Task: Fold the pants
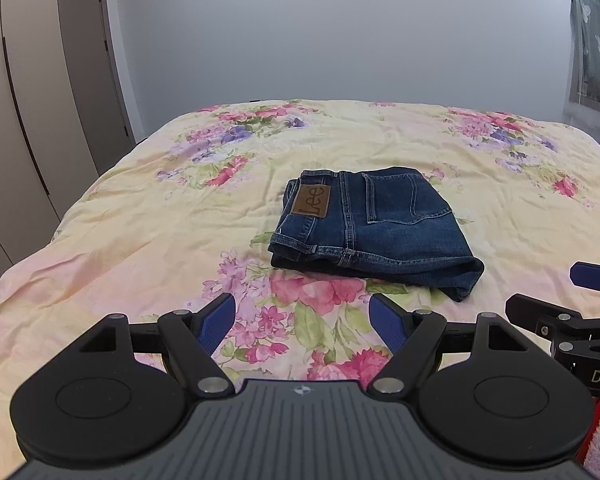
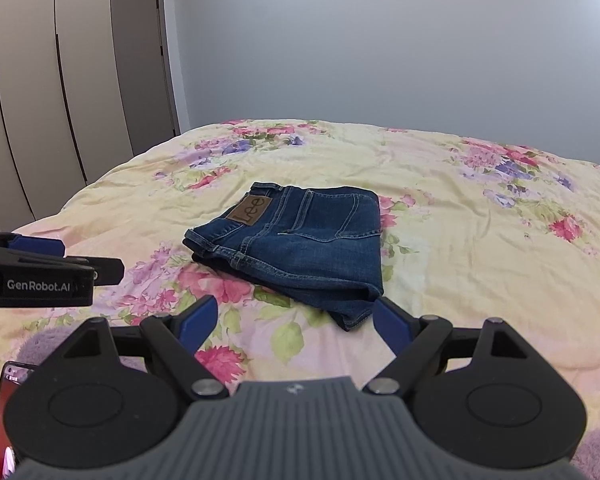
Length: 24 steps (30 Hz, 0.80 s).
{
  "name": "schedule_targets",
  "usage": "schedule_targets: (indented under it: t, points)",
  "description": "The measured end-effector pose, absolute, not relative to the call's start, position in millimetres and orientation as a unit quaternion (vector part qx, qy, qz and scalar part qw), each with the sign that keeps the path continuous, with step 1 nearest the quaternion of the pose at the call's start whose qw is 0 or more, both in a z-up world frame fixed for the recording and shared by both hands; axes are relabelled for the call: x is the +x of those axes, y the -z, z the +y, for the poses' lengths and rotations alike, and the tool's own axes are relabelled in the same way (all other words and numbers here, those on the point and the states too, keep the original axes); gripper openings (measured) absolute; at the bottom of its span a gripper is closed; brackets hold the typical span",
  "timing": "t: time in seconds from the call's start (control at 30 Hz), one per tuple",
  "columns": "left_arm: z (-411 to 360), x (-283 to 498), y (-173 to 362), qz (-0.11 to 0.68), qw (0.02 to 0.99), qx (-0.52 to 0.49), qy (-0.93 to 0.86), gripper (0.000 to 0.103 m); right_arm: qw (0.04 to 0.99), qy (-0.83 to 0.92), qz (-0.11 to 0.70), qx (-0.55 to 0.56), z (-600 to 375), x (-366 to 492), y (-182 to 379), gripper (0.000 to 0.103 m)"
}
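Two grippers hover low over a bed [image 1: 100,220] spread with a floral quilt; neither touches cloth. Left gripper [image 1: 302,320], bottom centre of the left wrist view: blue pads spread apart, nothing between them. Right gripper [image 2: 294,322], bottom centre of the right wrist view: jaws likewise released and empty; its tip also enters the left view at the right edge. Folded pants [image 1: 374,232] — dark blue denim, compact stack, brown "Lee" patch [image 1: 311,201] facing up — lie at mid-frame on the quilt, just beyond both grippers. Wardrobe doors [image 2: 40,100] fill the upper left; a plain wall [image 2: 380,48] spans the top; a patterned curtain [image 1: 594,52] hangs at the upper right of the left view.
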<state>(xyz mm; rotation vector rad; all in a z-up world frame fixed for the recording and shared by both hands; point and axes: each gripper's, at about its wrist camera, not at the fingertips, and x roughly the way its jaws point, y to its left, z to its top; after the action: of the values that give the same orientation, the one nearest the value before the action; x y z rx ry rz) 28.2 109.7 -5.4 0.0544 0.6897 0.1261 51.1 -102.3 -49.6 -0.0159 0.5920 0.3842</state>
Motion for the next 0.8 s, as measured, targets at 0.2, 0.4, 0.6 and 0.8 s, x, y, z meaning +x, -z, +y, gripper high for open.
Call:
schedule_targets:
  t: [0.2, 0.4, 0.6, 0.8]
  points:
    - [108.5, 28.0, 3.8, 0.337, 0.939, 0.030, -0.063, 0.089, 0.938, -0.188, 0.290, -0.007, -103.4, 50.7, 49.3, 0.081]
    - [108.1, 27.8, 3.6, 0.337, 0.939, 0.030, -0.063, 0.089, 0.940, -0.185, 0.288, -0.003, -104.0, 49.5, 46.8, 0.081]
    - [107.2, 27.5, 1.9, 0.337, 0.939, 0.029, -0.062, 0.089, 0.942, -0.185, 0.280, -0.008, -102.9, 45.7, 46.2, 0.081]
    - [106.3, 26.8, 1.5, 0.338, 0.939, 0.028, -0.062, 0.089, 0.942, -0.184, 0.280, -0.009, -102.1, 45.0, 47.1, 0.081]
